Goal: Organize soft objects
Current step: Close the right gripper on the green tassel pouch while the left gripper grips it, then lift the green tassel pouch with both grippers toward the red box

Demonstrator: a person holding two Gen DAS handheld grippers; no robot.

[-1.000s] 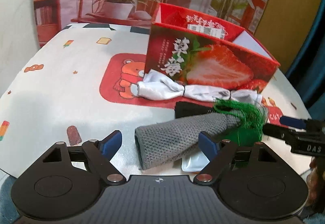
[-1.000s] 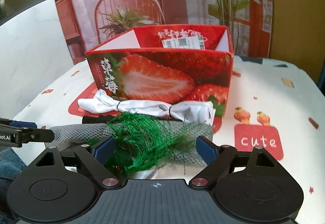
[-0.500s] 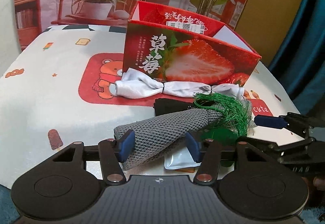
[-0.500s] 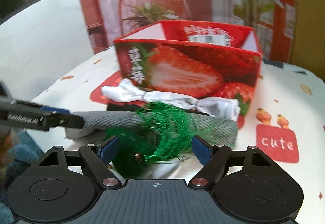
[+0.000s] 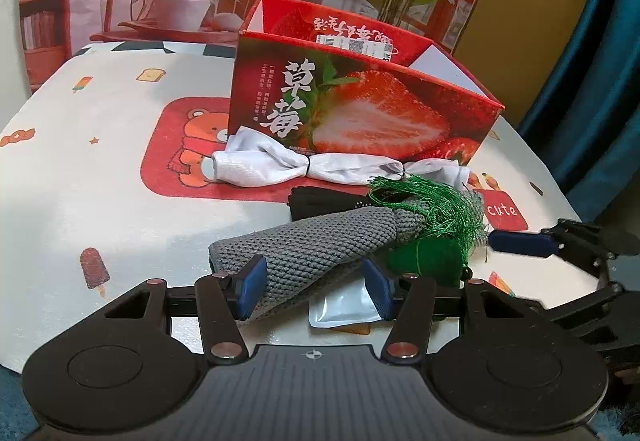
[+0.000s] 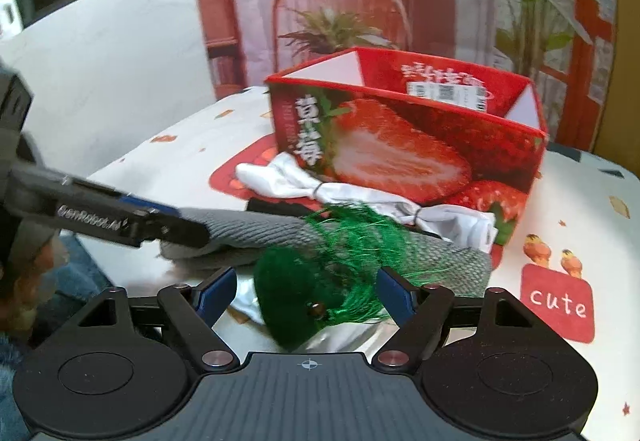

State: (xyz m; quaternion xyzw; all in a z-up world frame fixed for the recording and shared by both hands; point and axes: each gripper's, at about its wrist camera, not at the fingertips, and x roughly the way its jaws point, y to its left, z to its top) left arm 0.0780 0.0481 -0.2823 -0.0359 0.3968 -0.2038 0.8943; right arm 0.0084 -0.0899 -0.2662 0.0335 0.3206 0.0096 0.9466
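A grey knitted cloth [image 5: 320, 245] lies near the table's front edge, and my left gripper [image 5: 313, 289] is shut on its near end. Over its far end lies a green tassel with a pompom [image 6: 296, 289]. That tassel sits between the jaws of my right gripper [image 6: 306, 295], which is open; the left pad is clear of it. A white tied cloth [image 5: 280, 167] and a black cloth [image 5: 320, 199] lie in front of the open red strawberry box [image 5: 360, 113]. The right gripper's finger [image 5: 520, 243] shows at the right of the left wrist view.
A small white packet [image 5: 344, 311] lies under the grey cloth's near end. The table [image 5: 120, 201] has a printed cover with a bear and a "cute" patch [image 6: 558, 305]. A blue curtain [image 5: 600, 81] hangs at the right, with a backdrop of chair and plants behind.
My left gripper's jaws have narrowed from wide apart onto the grey cloth. The right gripper has shifted and rolled, so the box now sits further right in its view, and its jaws have narrowed a little.
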